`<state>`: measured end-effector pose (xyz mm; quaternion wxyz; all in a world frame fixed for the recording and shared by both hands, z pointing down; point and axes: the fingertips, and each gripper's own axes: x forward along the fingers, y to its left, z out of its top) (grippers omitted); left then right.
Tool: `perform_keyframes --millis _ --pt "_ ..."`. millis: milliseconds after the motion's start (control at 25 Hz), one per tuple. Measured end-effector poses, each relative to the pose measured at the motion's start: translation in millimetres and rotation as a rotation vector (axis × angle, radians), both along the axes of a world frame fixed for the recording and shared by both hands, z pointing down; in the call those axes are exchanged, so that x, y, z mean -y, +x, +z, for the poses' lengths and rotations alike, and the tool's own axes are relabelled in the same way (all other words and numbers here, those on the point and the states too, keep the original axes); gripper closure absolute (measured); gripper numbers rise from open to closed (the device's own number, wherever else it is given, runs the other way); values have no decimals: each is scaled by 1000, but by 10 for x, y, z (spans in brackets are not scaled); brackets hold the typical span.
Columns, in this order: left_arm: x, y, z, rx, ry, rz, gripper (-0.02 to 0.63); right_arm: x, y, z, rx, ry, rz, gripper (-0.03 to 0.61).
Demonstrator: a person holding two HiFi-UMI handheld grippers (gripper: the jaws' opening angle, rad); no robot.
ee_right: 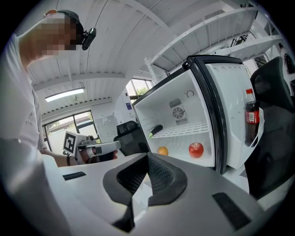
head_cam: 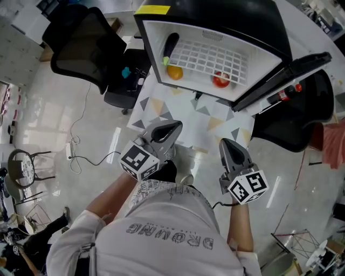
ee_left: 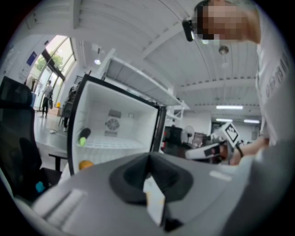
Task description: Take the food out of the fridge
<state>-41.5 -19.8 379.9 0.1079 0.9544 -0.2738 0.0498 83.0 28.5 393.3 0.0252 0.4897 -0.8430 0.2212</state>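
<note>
grey jaws of the left gripper [head_cam: 174, 125] and right gripper [head_cam: 227, 142] sit pressed together, empty, facing the open fridge [head_cam: 226, 13].

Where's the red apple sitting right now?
In the head view the red apple lies inside the open fridge, under the wire shelf, on the right near the door, with the orange to its left.

Bottle [head_cam: 281, 97] mostly behind fridge door [head_cam: 285, 73]
</note>
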Motion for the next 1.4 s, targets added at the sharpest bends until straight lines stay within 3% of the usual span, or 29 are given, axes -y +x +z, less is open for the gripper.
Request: perform_keyframes --millis 800,1400 --pt "869 -145 164 7 -42 155 607 823 -330 16 -48 -23 110 578" --pt "1169 173 413 58 -50 207 607 1120 -144 35 -36 -5 148 578"
